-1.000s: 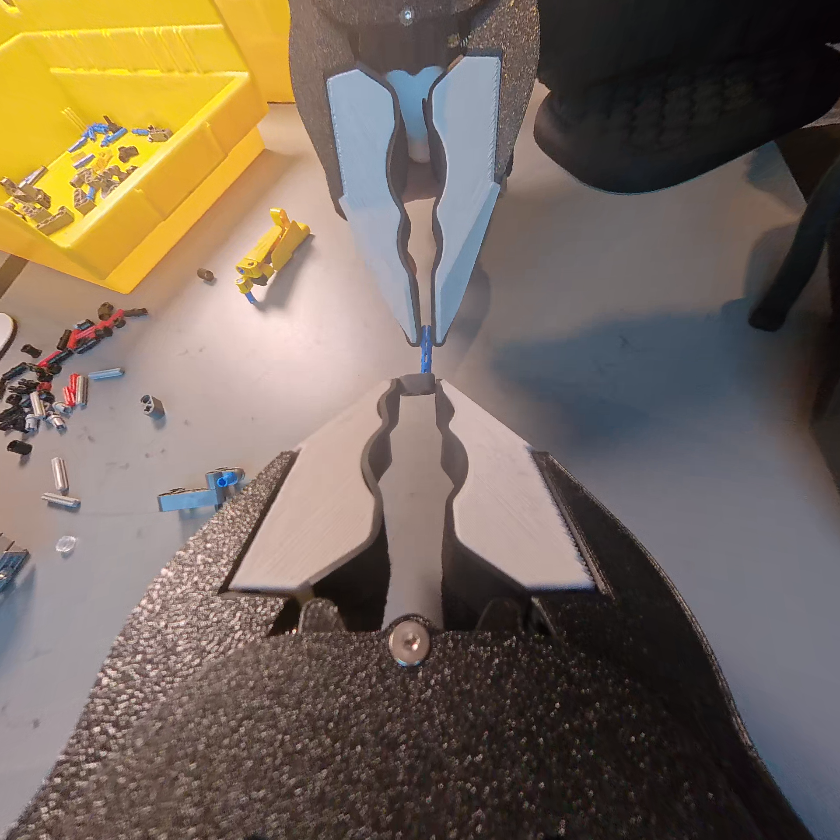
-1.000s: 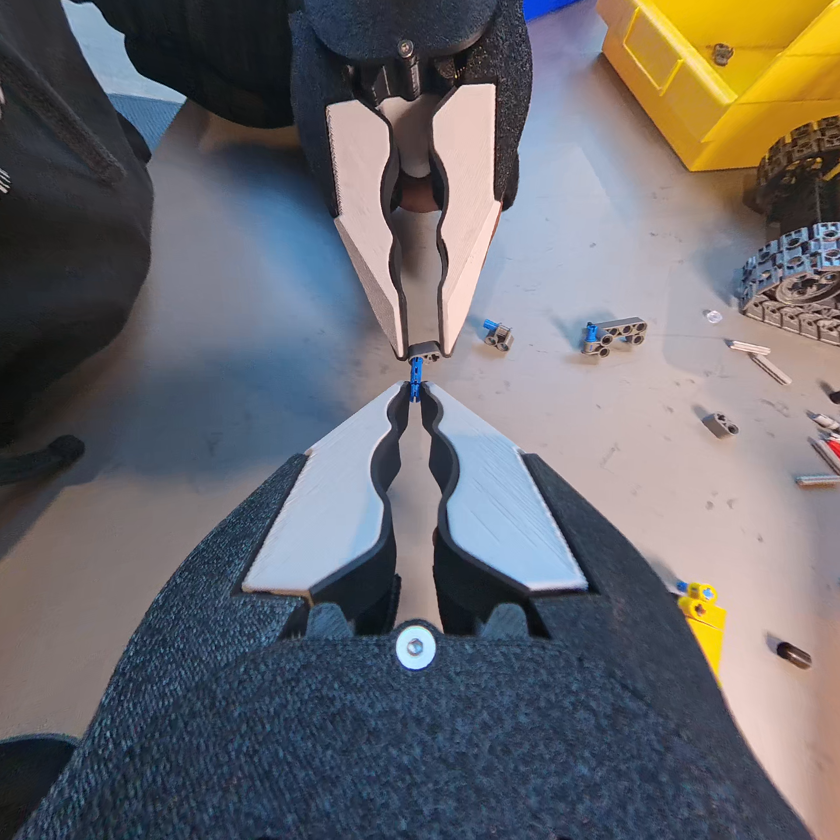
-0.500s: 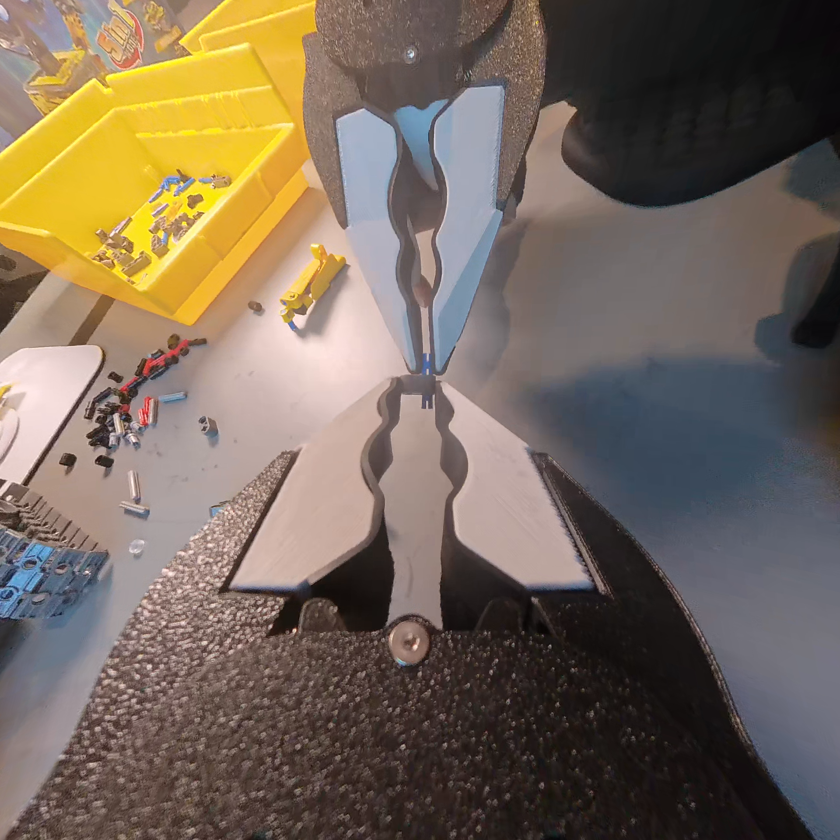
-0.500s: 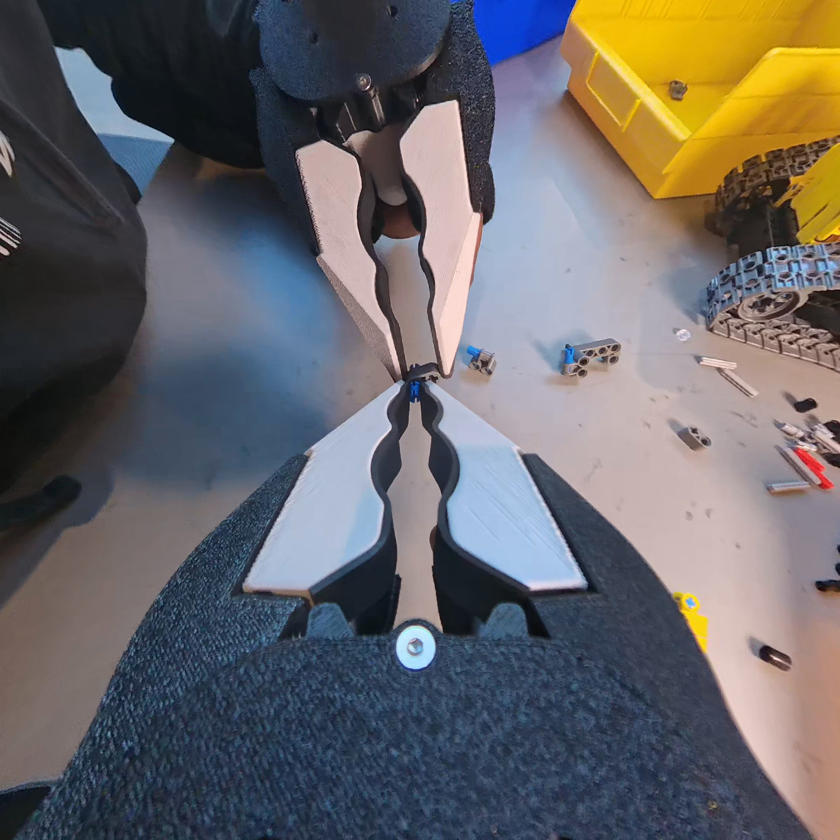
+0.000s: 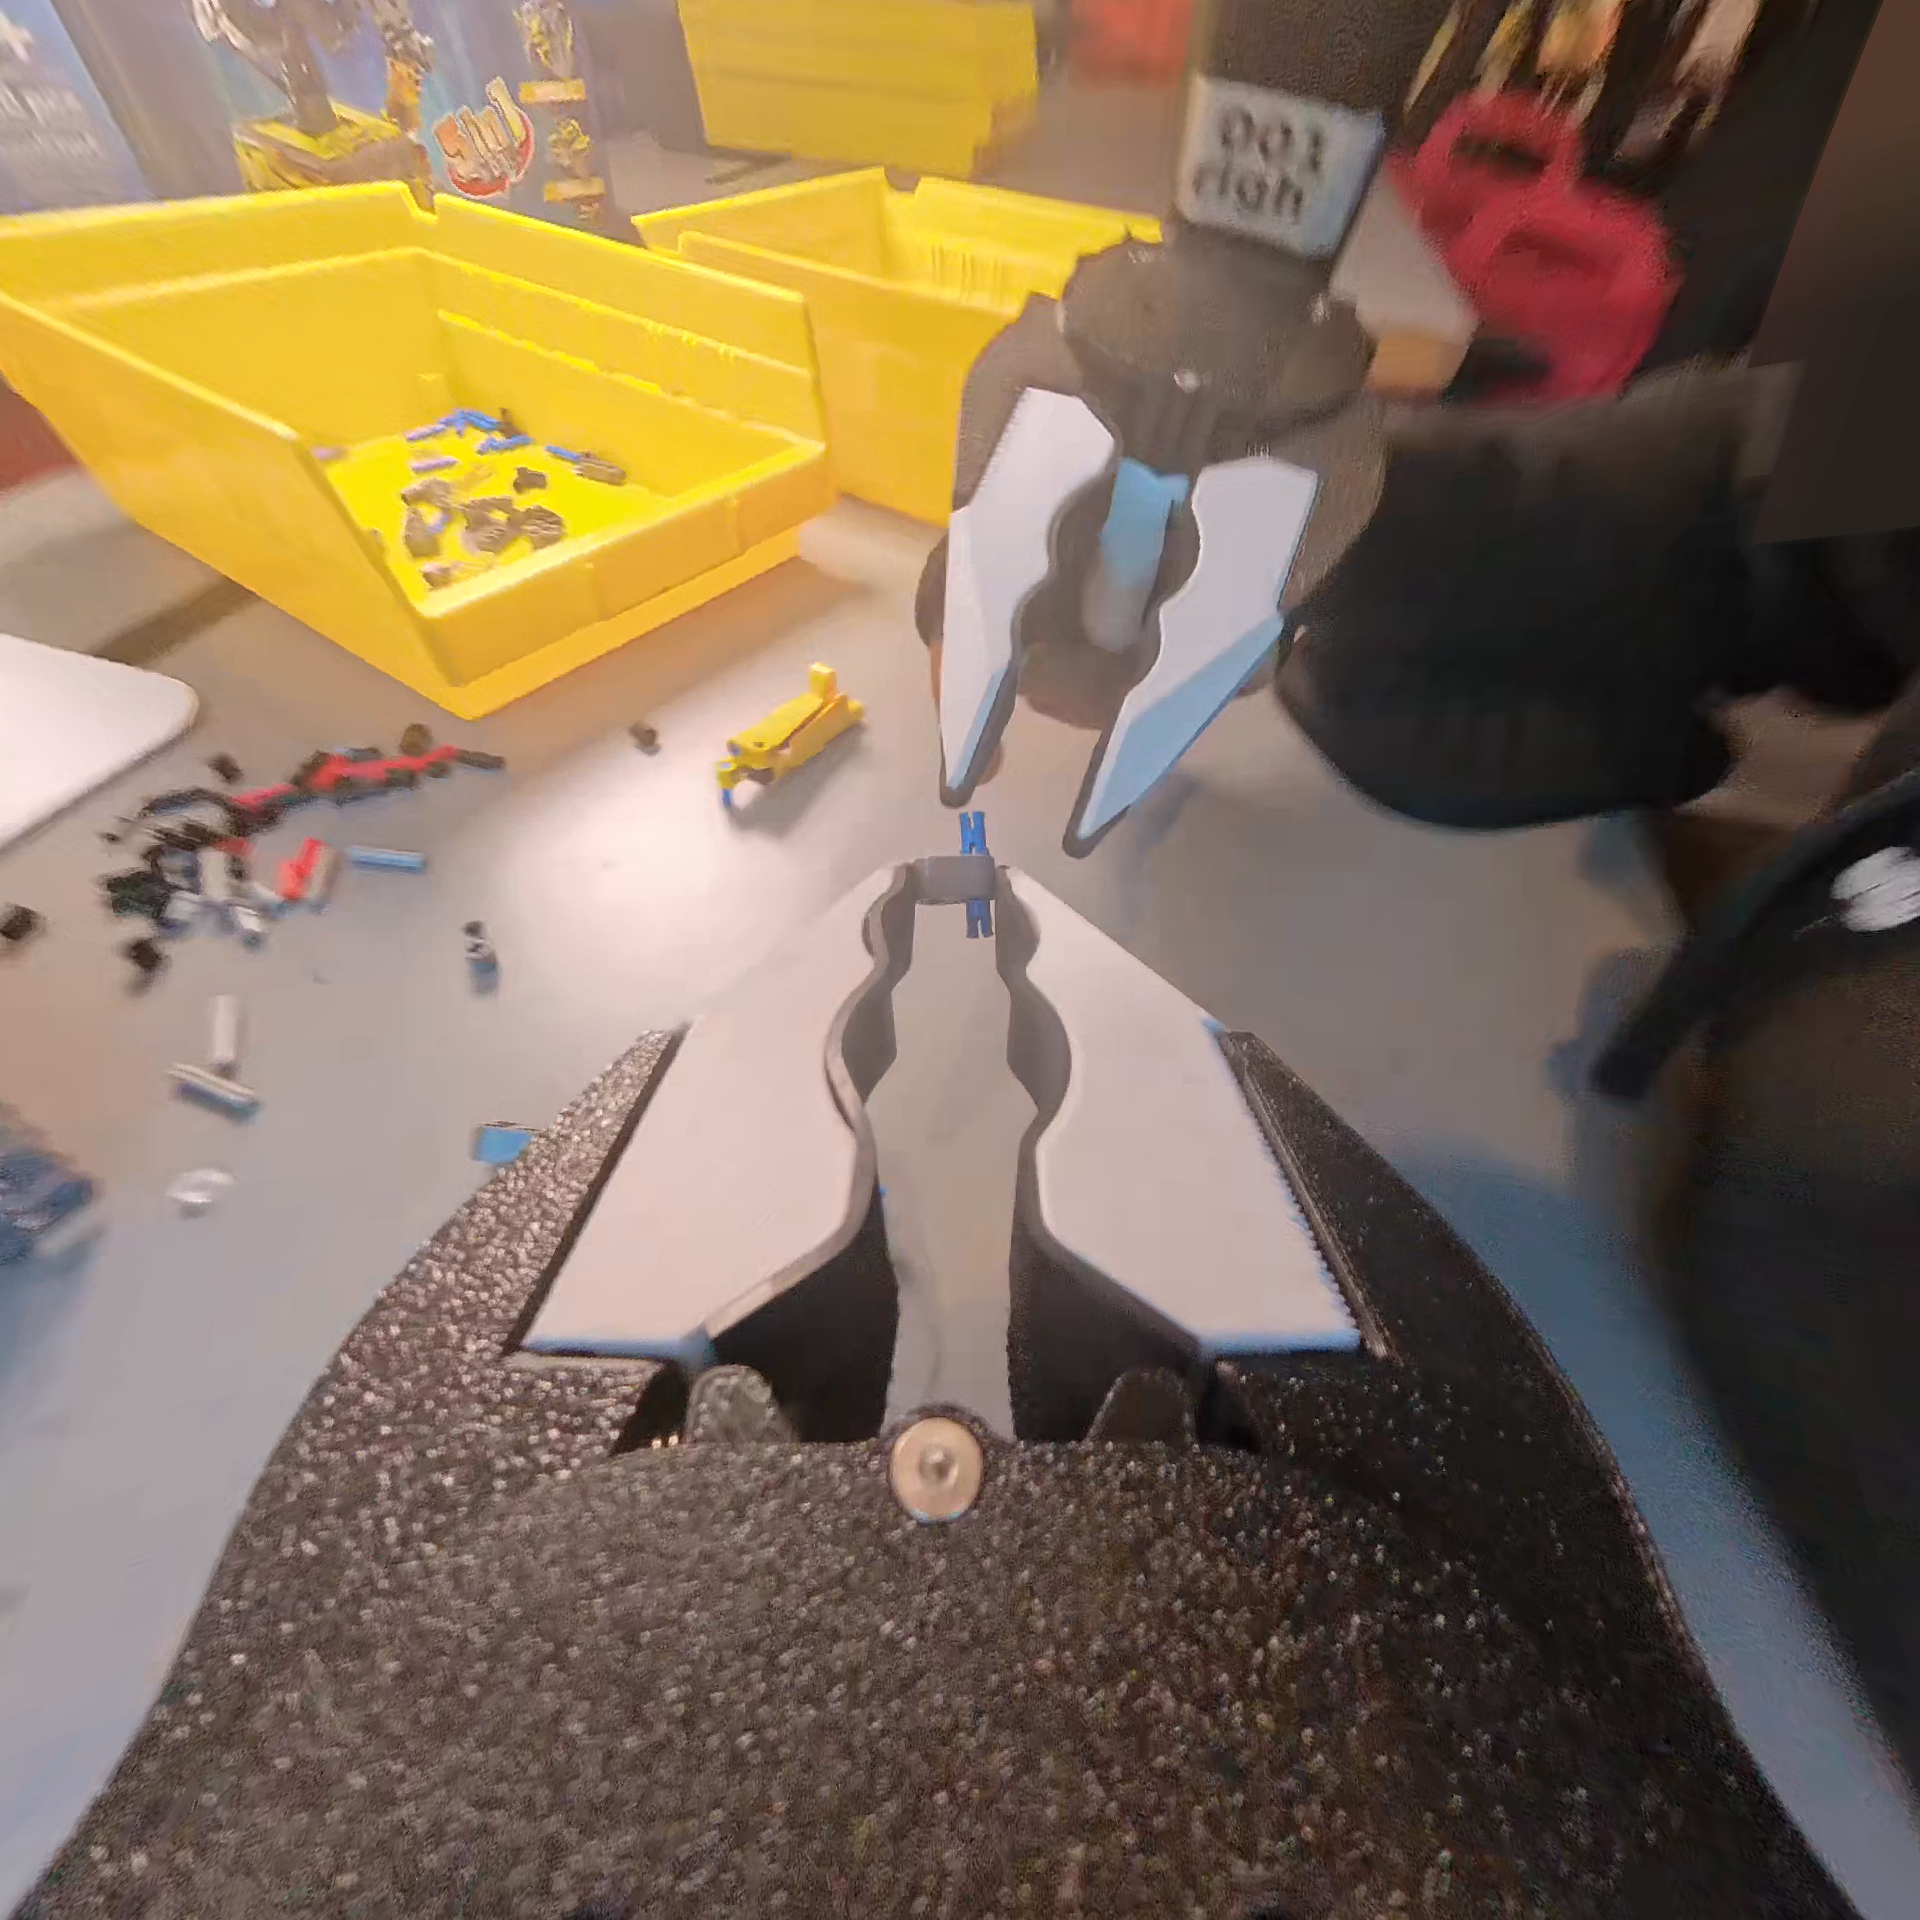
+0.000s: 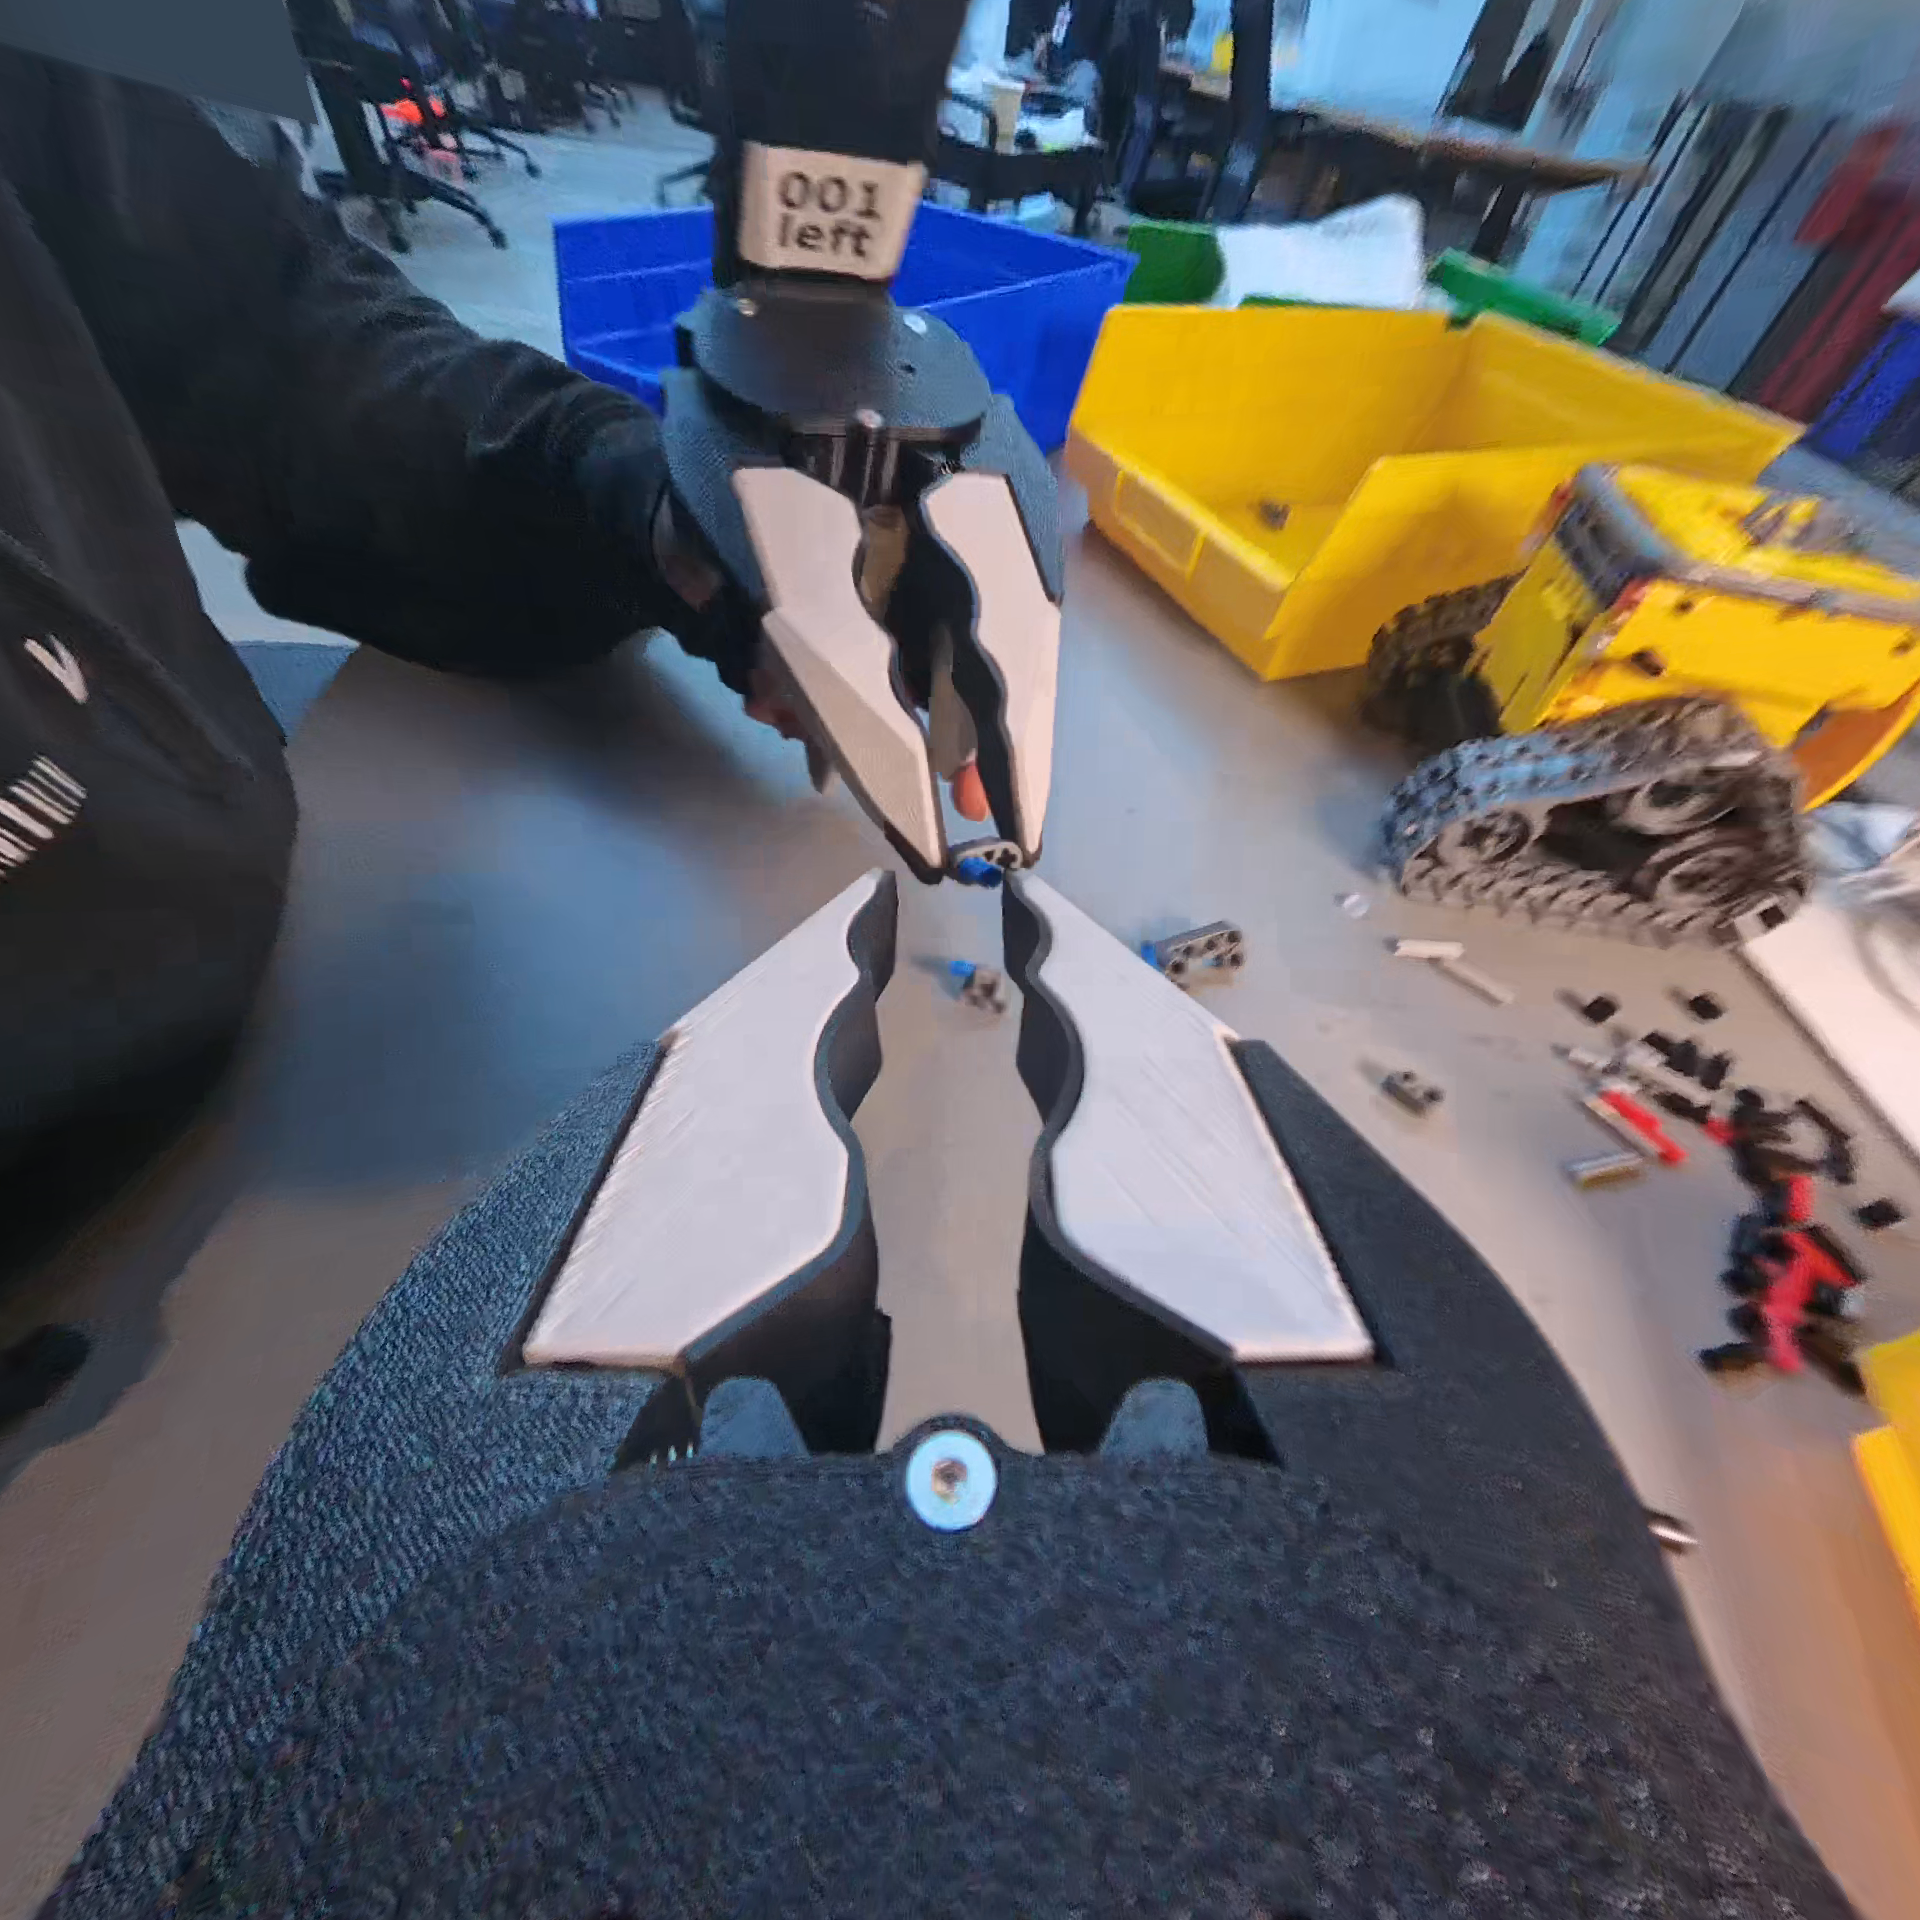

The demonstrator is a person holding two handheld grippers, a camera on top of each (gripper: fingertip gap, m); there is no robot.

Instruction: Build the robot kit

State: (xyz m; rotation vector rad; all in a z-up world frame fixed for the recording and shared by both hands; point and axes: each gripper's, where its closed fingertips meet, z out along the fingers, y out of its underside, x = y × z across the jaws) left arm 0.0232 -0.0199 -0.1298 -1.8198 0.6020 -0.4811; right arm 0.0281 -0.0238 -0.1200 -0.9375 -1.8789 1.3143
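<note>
My left gripper [image 5: 954,883] is shut on a small grey connector piece [image 5: 943,879], held above the grey table. A blue pin [image 5: 972,831] is pushed through the piece and sticks out on both sides. My right gripper [image 5: 1018,810] faces it tip to tip, open and empty, its fingertips just beyond the pin. In the right wrist view my right gripper [image 6: 948,883] is open, with the left gripper [image 6: 982,860] right in front of it, clamping the grey piece and blue pin [image 6: 977,869].
Yellow bins [image 5: 582,582] stand at the back left, one with several small parts. A small yellow assembly [image 5: 795,732] and loose parts [image 5: 260,852] lie on the table. A yellow tracked vehicle model [image 6: 1621,748], a yellow bin [image 6: 1351,520], a blue bin [image 6: 623,301] and scattered pieces [image 6: 1766,1226] are to the right. My two grippers' fingertips are within a few centimetres of each other. From either gripper's tips it is about 25 centimeters to the yellow tracked vehicle model [image 6: 1621,748].
My right gripper has opened and let go of the blue pin, which stays in the grey piece held by the left gripper. Both views have tilted up, and the right gripper has drawn back slightly.
</note>
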